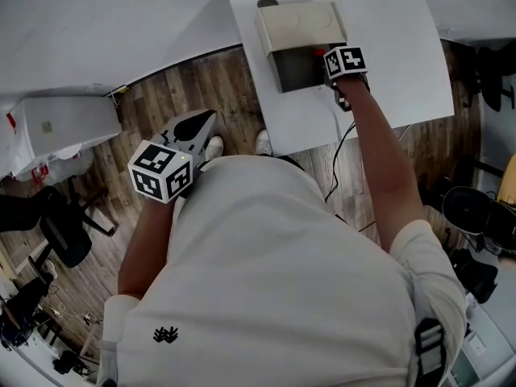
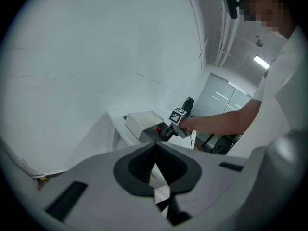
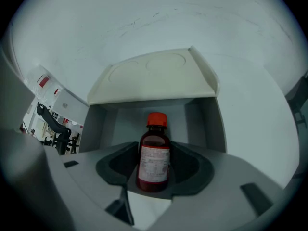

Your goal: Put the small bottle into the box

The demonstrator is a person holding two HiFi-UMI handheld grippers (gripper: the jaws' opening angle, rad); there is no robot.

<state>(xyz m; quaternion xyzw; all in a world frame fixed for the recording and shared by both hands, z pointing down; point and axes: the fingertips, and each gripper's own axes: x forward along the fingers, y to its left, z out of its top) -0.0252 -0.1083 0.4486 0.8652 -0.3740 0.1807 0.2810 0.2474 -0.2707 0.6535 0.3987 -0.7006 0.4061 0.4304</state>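
Observation:
A small dark-red bottle [image 3: 154,153] with a red cap and a white label stands upright between the jaws of my right gripper [image 3: 153,179], which is shut on it. Just beyond it is the open box [image 3: 130,119], grey inside, with its cream lid [image 3: 154,73] raised. In the head view the right gripper [image 1: 330,64] is at the box [image 1: 300,31] on the white table [image 1: 403,63], and the bottle's red [image 1: 317,55] shows at the box's opening. My left gripper [image 1: 197,126] hangs over the floor, left of the table, shut and holding nothing.
The table stands against a white wall. A wooden floor [image 1: 201,87] lies below it, with a cable [image 1: 343,156] hanging from the table's front edge. Office chairs [image 1: 60,232] stand at the left and dark gear [image 1: 472,208] at the right.

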